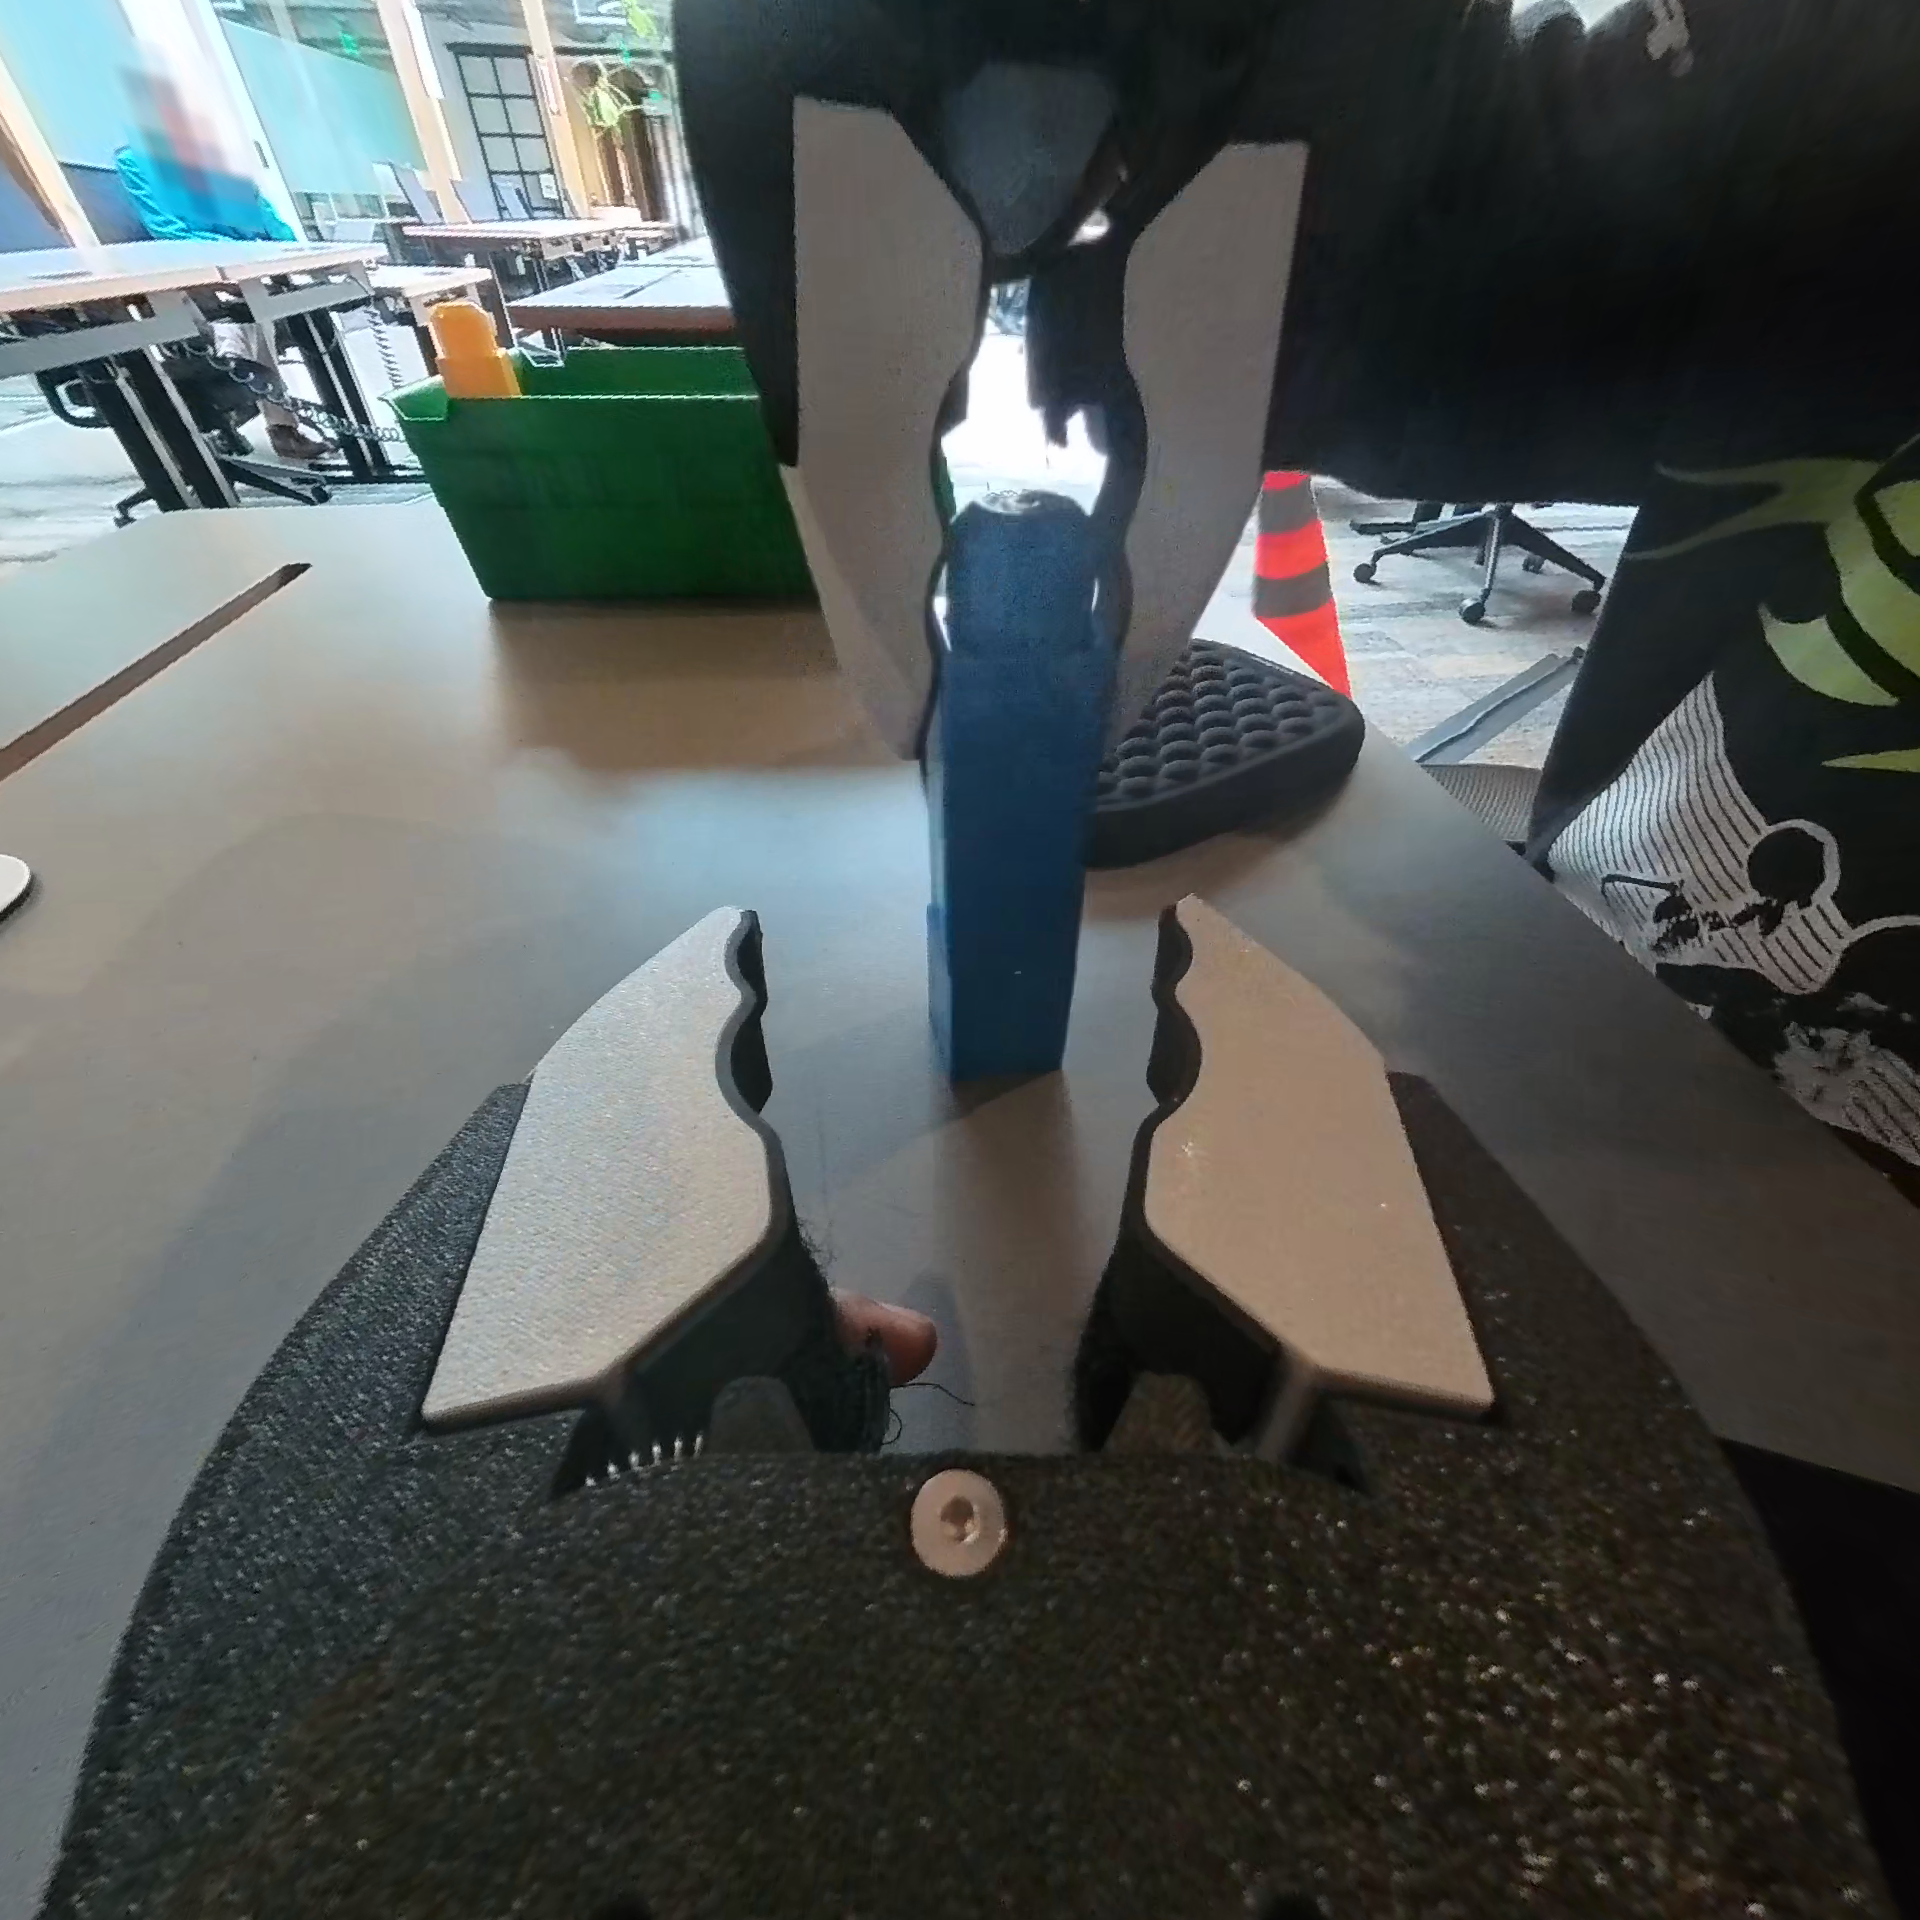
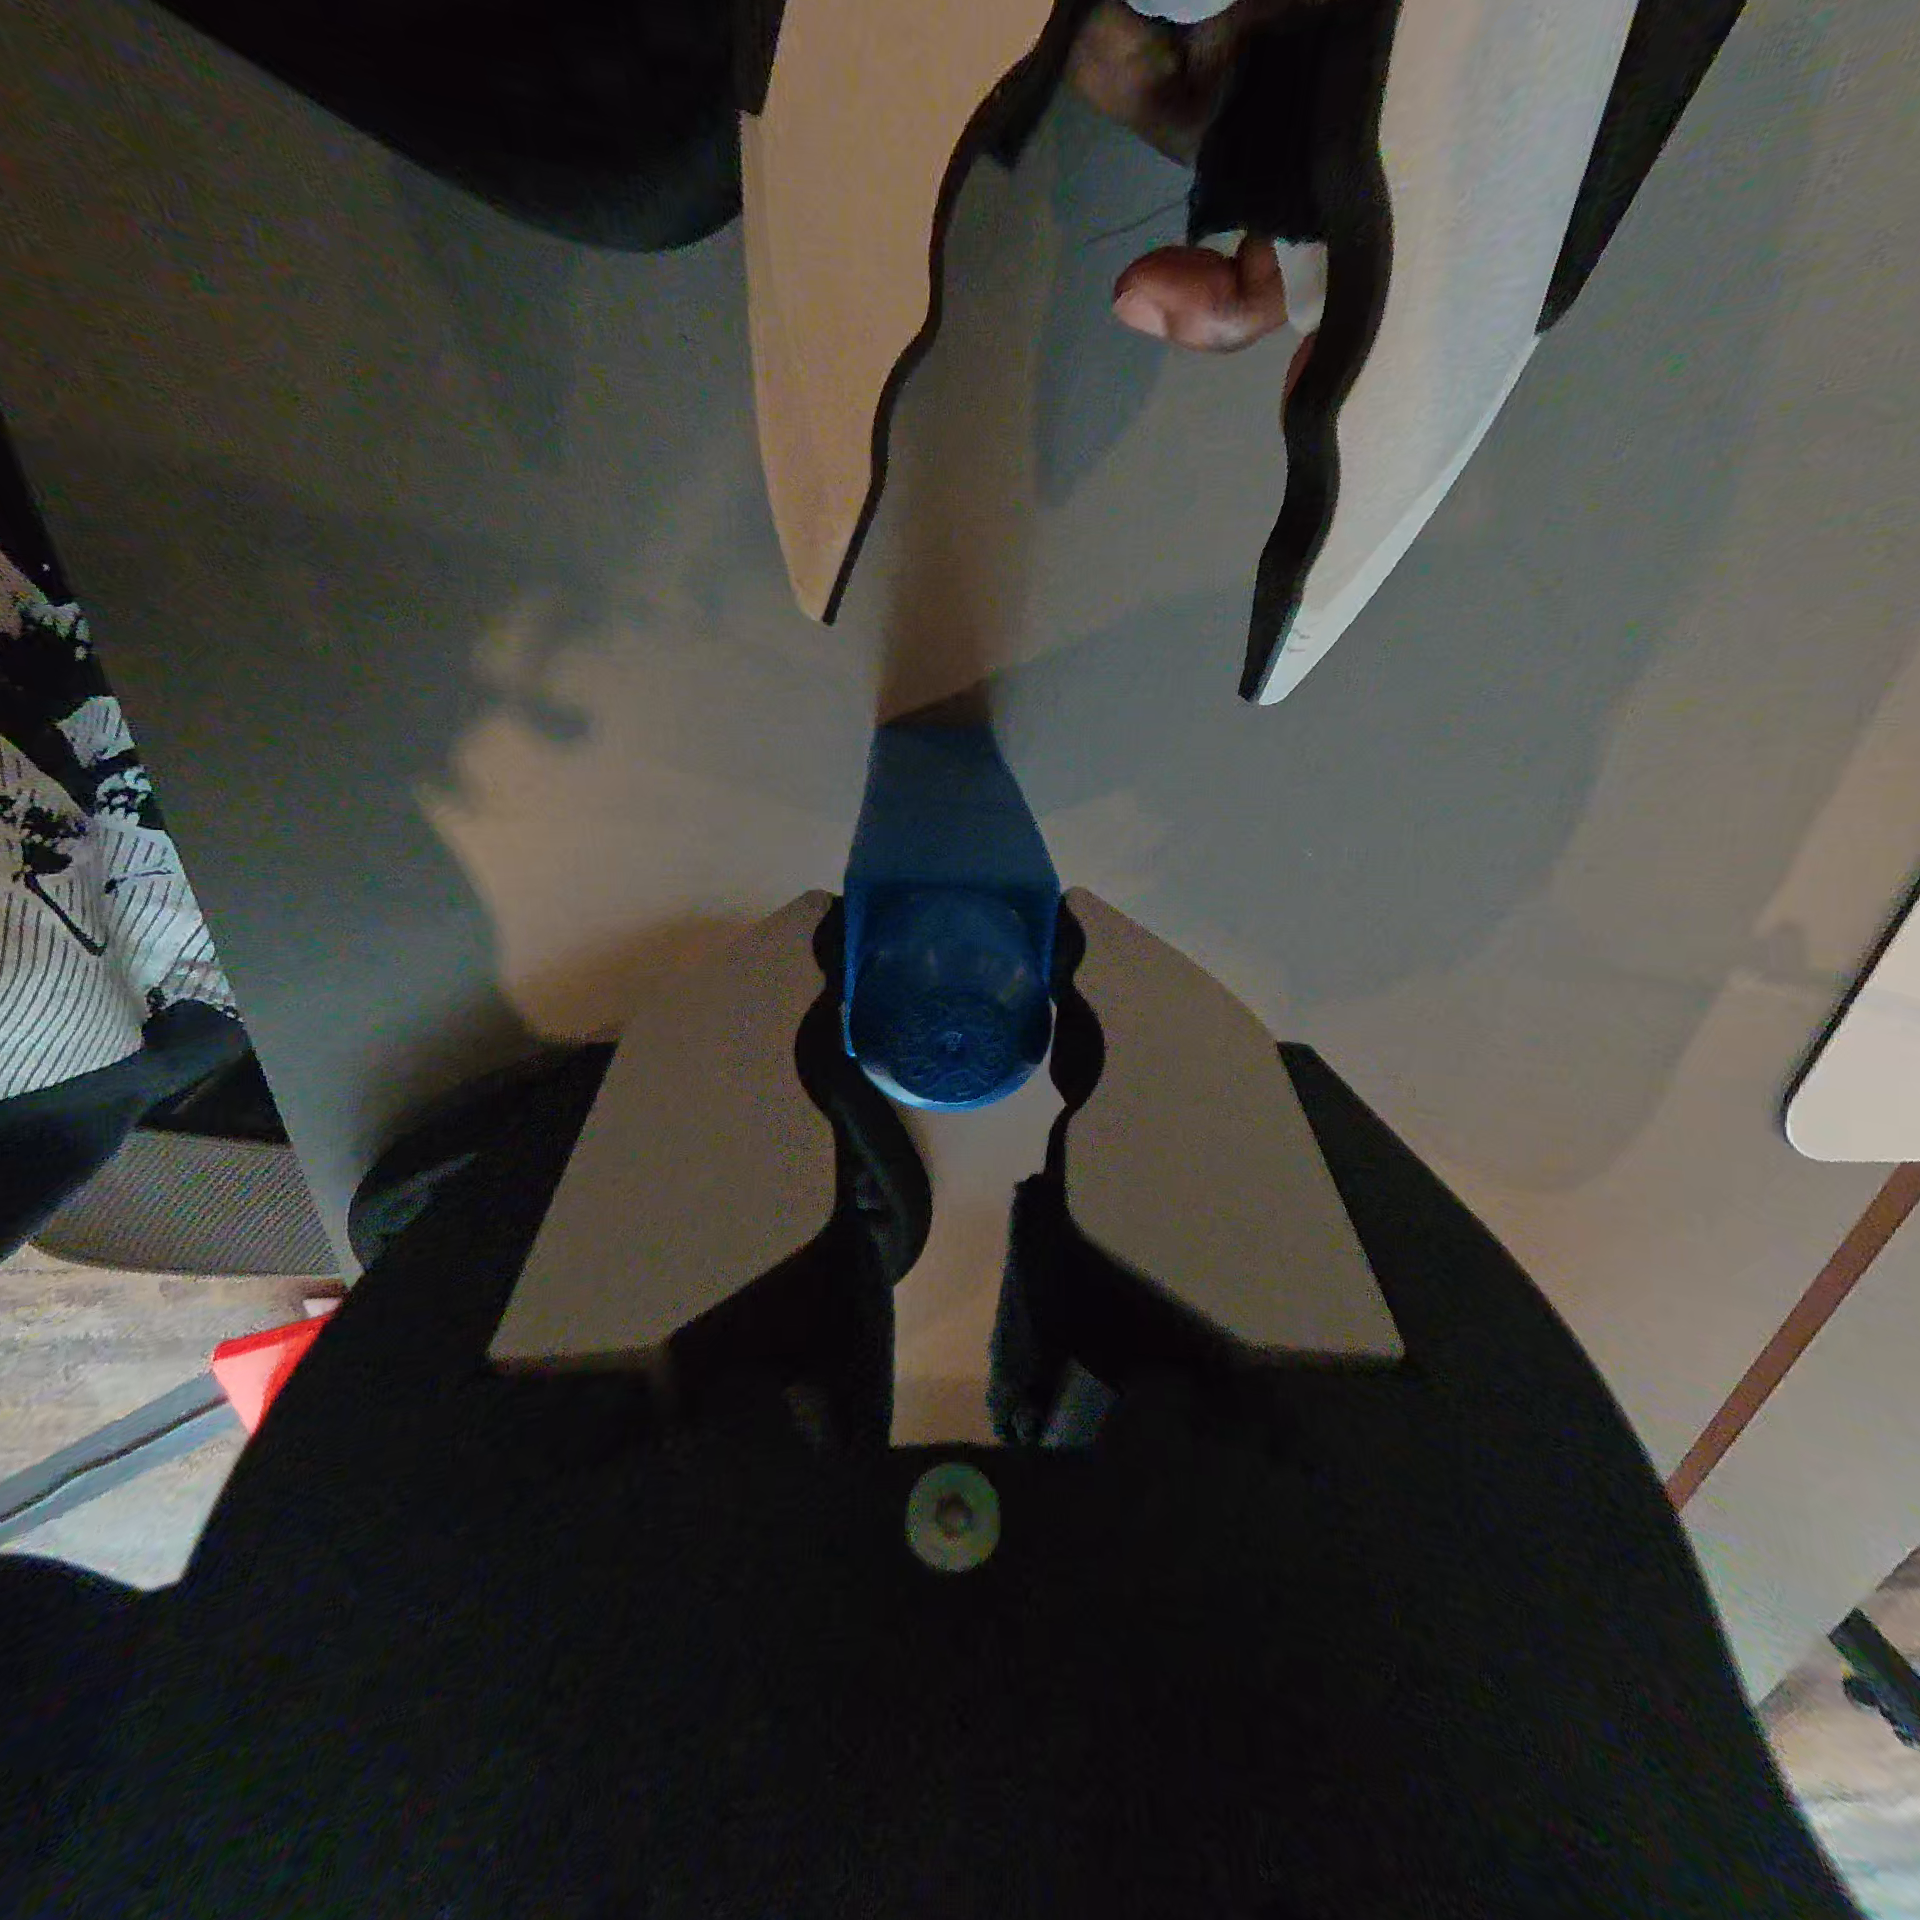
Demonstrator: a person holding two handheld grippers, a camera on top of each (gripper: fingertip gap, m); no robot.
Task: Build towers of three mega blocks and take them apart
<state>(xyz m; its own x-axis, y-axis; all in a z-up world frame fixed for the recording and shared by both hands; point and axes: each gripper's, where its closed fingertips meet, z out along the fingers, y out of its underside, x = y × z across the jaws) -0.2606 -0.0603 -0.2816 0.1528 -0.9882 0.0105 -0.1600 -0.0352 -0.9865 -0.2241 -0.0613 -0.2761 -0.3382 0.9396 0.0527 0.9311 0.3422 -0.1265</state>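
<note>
Behind the blue tower [image 1: 1006, 831], standing on the table [image 1: 364, 831], an orange block [image 1: 473, 353] is held in a green bin [image 1: 613, 488], visible only from the left wrist. The tower's top stud is clamped by the right gripper [image 2: 948, 997]; the left gripper [image 1: 961, 997] is spread apart.

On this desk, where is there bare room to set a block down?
Bare desktop lies left of the blue tower, between the green bin and the left gripper. Around the tower it is crowded: the right gripper clamps its top.
</note>
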